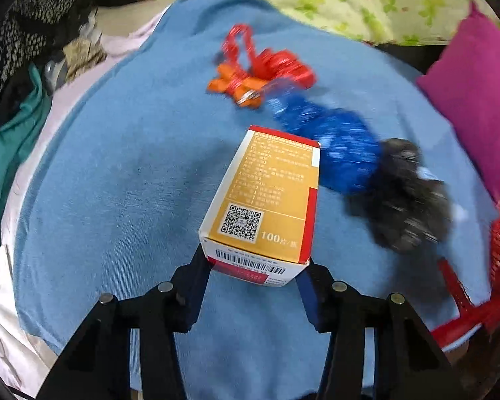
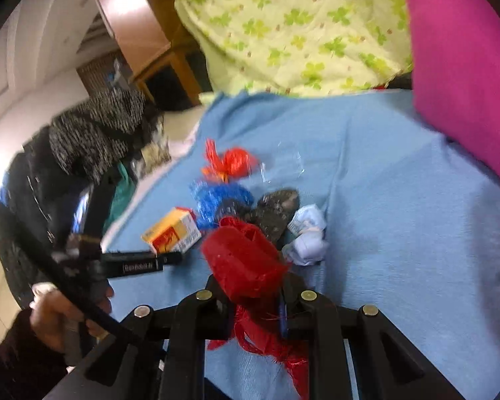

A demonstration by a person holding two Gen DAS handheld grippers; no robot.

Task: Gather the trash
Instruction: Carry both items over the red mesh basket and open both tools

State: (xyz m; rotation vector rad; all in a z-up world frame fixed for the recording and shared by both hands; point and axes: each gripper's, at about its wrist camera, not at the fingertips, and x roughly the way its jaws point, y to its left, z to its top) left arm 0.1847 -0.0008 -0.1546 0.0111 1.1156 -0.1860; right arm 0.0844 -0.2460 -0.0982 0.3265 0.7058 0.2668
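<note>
My left gripper (image 1: 255,266) is shut on the near end of an orange and white medicine box (image 1: 266,200), held just above the blue cloth (image 1: 123,173). The box also shows in the right wrist view (image 2: 171,231), with the left gripper (image 2: 170,256) on it. My right gripper (image 2: 255,286) is shut on a red mesh bag (image 2: 246,260). Beyond lie an orange wrapper with red mesh (image 1: 260,66), a blue crumpled wrapper (image 1: 333,140), a dark crumpled lump (image 1: 403,196) and a white paper wad (image 2: 308,236).
A magenta cushion (image 1: 476,100) lies at the right, a green-patterned quilt (image 2: 300,26) behind, dark clothes (image 1: 26,43) at the left. A red mesh basket (image 1: 483,283) sits at the right edge. The cloth's near part is bare.
</note>
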